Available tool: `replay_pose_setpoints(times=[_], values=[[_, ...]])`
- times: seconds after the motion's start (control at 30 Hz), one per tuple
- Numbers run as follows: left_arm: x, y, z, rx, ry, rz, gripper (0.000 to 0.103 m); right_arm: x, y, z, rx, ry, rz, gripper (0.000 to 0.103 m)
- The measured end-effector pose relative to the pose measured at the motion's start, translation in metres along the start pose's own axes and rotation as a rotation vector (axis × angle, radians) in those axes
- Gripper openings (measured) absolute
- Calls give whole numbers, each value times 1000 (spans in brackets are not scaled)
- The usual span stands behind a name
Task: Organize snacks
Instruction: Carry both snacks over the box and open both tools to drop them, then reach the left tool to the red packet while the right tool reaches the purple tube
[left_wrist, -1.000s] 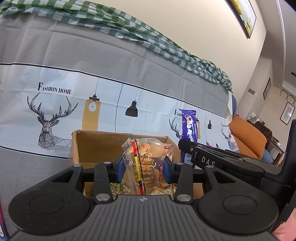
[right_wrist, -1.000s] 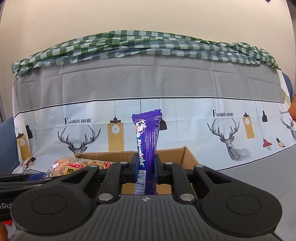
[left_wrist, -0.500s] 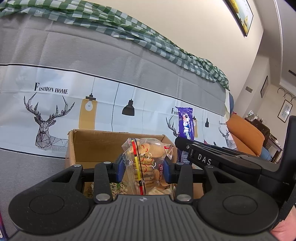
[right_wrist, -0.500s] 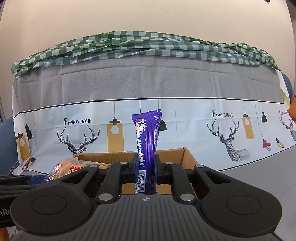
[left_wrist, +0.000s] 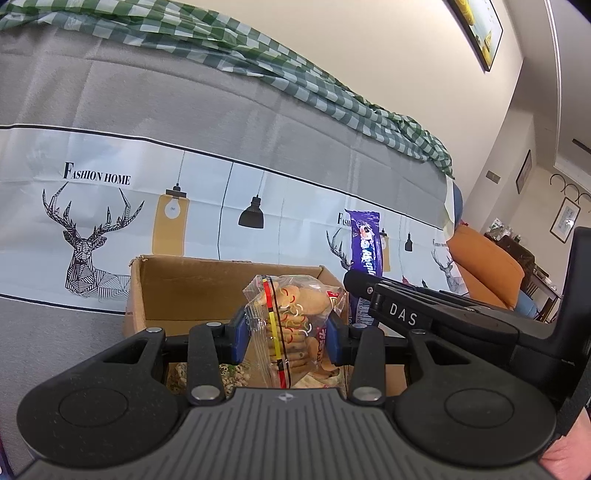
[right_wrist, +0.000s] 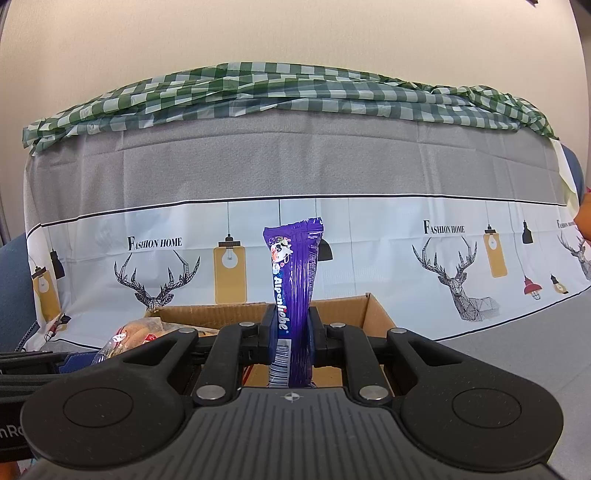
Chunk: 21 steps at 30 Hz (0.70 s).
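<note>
Just above the cardboard box's (left_wrist: 229, 284) rim, left gripper (left_wrist: 286, 332) pinches a cookie bag (left_wrist: 295, 325); beside it, right gripper (right_wrist: 291, 338) pinches an upright purple candy pack (right_wrist: 293, 280).

Glossy purple foil wrapper (right_wrist: 293, 280), clear crinkly plastic bag (left_wrist: 291, 325), matt brown cardboard box (left_wrist: 192, 288), printed tablecloth (right_wrist: 369, 166).

Upright purple candy pack (right_wrist: 293, 291) and clear cookie bag (left_wrist: 291, 325) above open cardboard box (left_wrist: 192, 288).
</note>
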<state>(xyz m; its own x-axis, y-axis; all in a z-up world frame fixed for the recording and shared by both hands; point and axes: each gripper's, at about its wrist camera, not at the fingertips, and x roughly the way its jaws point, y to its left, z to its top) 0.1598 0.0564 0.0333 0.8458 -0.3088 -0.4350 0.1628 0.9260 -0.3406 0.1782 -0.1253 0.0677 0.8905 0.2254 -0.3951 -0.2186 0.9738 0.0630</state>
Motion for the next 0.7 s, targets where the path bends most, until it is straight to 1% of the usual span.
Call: replay_pose_setpoints(times=[0.07,0.1,0.13,0.17,0.2,0.27,0.37,0.43,0.47,0.5,0.53,0.6,0.7], values=[[2,2,0,-1,14,14,51,2,1,0,-3,14,-4,18],[2,5,0,-8,17,24,63,3,1,0,-3,23,-13,21],[2,8,0,-18,14,30,73,4,0,0,7,22,-31,35],[1,11,0,-27,8,35,74,4,-1,1,21,18,-42,51],[0,14,1,-34,4,46,74,4,-2,2,30,14,-43,56],[-4,18,4,-43,-8,60,74,2,-2,4,35,6,-46,59],[-11,22,5,-43,-28,78,69,-1,2,5,44,-16,-43,66],[-16,24,7,-38,-40,93,58,-2,6,5,47,-22,-37,67],[-18,25,8,-35,-44,99,55,-3,8,5,49,-27,-33,67],[-20,26,8,-31,-45,111,50,-4,10,6,49,-32,-27,67],[-21,28,9,-28,-43,123,46,-5,13,6,49,-36,-23,67],[-25,33,11,-39,-39,148,45,-5,19,6,47,-38,-14,67],[-31,46,14,-77,-25,183,41,-6,32,5,46,-37,4,67]])
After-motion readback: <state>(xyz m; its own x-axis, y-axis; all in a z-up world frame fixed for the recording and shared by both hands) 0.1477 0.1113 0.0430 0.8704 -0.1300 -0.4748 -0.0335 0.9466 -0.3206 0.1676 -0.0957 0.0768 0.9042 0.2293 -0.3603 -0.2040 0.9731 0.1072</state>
